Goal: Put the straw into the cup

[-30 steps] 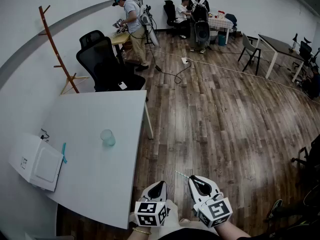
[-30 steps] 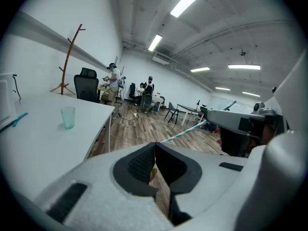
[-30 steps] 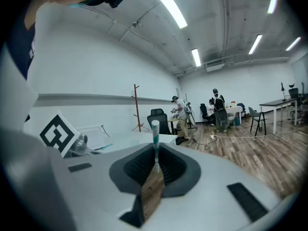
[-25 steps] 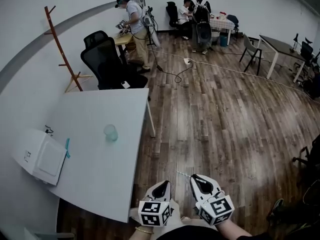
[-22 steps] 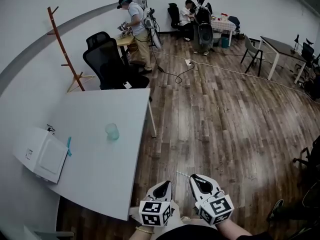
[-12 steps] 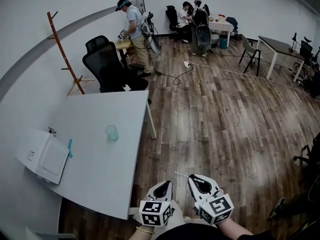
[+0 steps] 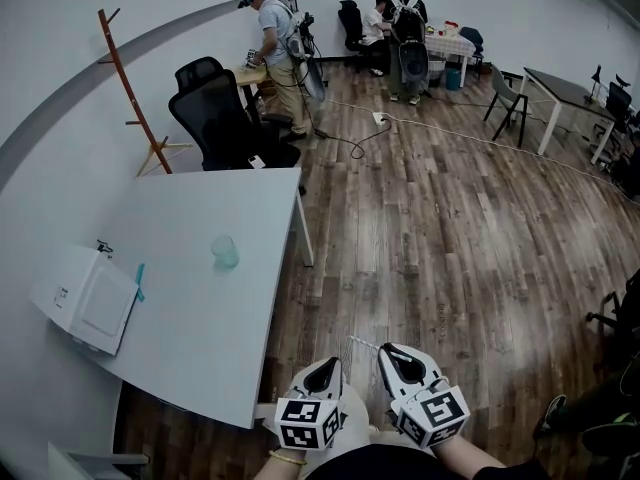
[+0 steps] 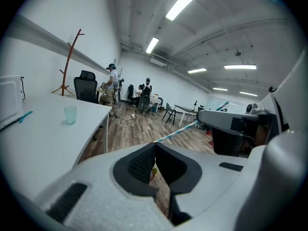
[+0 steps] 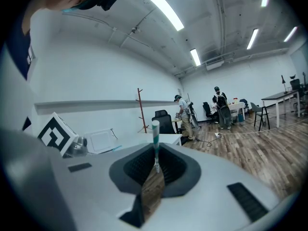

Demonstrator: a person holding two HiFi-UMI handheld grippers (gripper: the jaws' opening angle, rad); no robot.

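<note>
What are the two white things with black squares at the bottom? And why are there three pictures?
Those are hand-held grippers, tools with two jaws. A person holds one in each hand. The squares sit on cubes that are part of the tools.

The big picture comes from a camera on the person's head, looking down. The other two come from little cameras riding on each tool, looking along its jaws.

The left hand-held gripper is shut with nothing in it. The right hand-held gripper pinches a striped straw.

Both are over the wooden floor, beside the white table. On the table stand a see-through greenish cup and a white box. The straw is not in the cup yet.
</note>
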